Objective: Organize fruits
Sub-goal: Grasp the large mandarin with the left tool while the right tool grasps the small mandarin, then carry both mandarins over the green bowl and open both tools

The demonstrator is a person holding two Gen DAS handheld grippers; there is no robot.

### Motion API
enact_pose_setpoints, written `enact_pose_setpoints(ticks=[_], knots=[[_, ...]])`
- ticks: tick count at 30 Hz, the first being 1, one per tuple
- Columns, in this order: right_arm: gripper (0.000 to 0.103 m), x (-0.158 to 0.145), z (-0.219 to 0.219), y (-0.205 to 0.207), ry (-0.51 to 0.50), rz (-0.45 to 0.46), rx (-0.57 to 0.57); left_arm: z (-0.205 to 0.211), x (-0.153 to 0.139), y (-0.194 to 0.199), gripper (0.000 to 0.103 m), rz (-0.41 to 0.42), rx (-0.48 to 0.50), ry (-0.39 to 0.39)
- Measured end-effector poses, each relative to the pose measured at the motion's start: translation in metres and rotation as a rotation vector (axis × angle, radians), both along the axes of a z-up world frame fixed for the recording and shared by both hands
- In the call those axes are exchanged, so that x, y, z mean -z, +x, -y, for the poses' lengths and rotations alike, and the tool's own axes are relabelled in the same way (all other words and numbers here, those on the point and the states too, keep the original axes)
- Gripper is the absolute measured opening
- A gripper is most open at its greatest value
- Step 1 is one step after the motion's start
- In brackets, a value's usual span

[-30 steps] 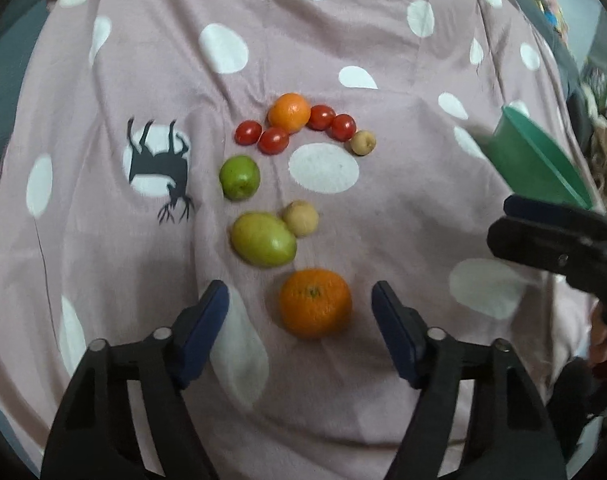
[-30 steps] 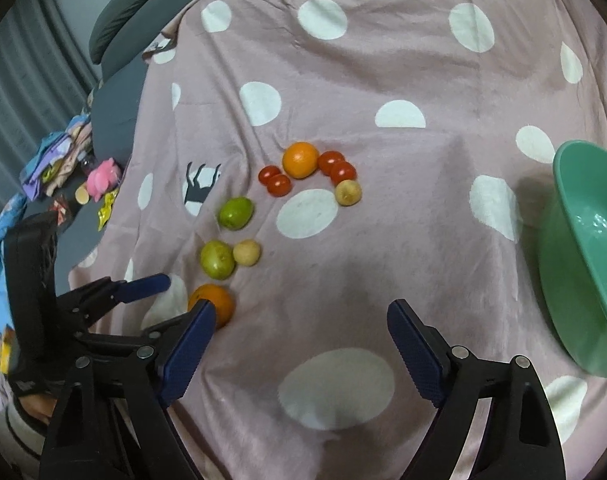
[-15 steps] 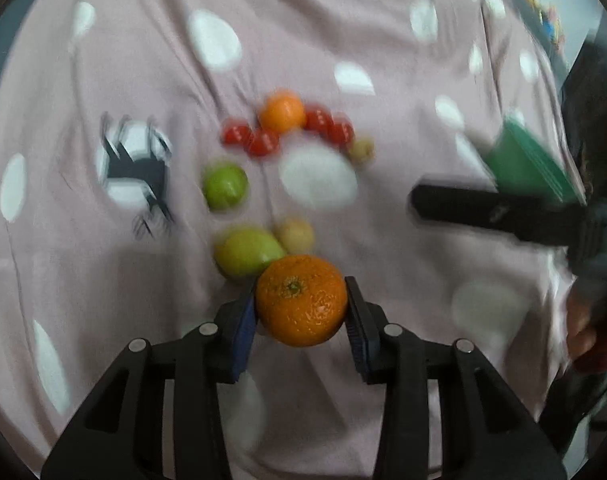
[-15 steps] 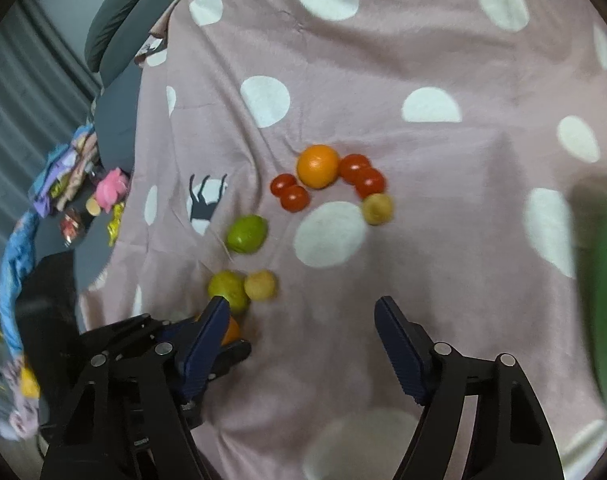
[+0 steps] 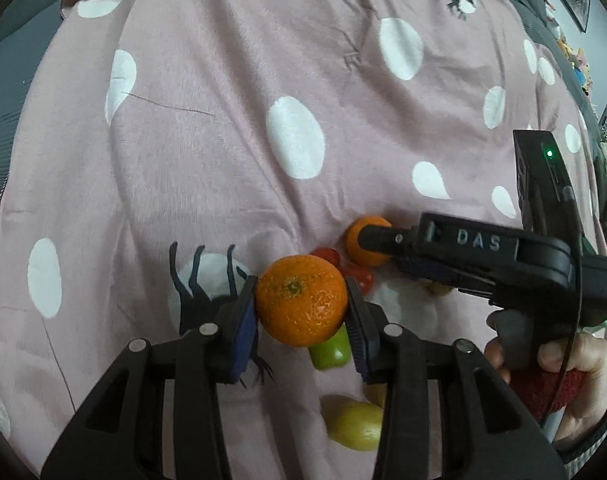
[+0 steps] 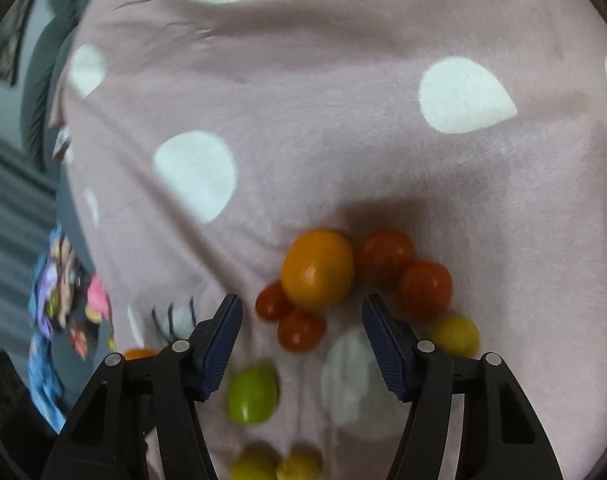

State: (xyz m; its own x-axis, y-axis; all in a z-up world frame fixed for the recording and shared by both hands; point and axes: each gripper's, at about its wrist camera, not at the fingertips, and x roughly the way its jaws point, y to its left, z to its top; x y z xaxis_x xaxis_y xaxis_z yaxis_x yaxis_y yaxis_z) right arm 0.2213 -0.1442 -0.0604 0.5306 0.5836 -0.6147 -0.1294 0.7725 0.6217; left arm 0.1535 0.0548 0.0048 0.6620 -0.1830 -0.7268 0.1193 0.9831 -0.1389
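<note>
Dotted pink cloth, clamped orange.

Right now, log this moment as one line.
left gripper: shut on orange | right gripper: closing, nothing between fingers | tomatoes ahead

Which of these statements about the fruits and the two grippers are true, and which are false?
1. The left gripper is shut on the large orange. True.
2. The right gripper already presses a tomato. False: its jaws are closing, but the pads touch no fruit.
3. The smaller orange lies against red tomatoes. True.
4. The cloth is plain blue. False: it is pink with white dots.
5. The green fruit is held by the right gripper. False: it lies on the cloth.
</note>
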Motion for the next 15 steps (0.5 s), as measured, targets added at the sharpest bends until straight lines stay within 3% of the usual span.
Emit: enact_pose_setpoints(ticks=[3,4,5,6,10,15], knots=[[0.062,-0.005,-0.008,0.008,-0.037,0.019,0.017,-0.002,0.002,0.005,0.040,-0.006,0.003,0.005],[0.057,-0.007,-0.012,0.011,-0.056,0.019,0.017,-0.002,0.002,0.007,0.040,-0.006,0.004,0.008],[0.044,-0.007,-0.015,0.014,-0.075,0.015,0.013,-0.001,0.002,0.009,0.040,-0.007,0.005,0.010],[0.042,-0.008,-0.019,0.016,-0.096,0.012,0.005,0.000,0.003,0.010,0.040,-0.009,0.004,0.010],[0.041,-0.010,-0.022,0.009,-0.122,0.037,-0.007,0.004,0.001,0.009,0.040,-0.010,0.008,0.021],[0.041,-0.019,-0.008,-0.020,-0.073,0.046,-0.036,0.008,-0.008,-0.001,0.040,-0.008,0.014,0.038]])
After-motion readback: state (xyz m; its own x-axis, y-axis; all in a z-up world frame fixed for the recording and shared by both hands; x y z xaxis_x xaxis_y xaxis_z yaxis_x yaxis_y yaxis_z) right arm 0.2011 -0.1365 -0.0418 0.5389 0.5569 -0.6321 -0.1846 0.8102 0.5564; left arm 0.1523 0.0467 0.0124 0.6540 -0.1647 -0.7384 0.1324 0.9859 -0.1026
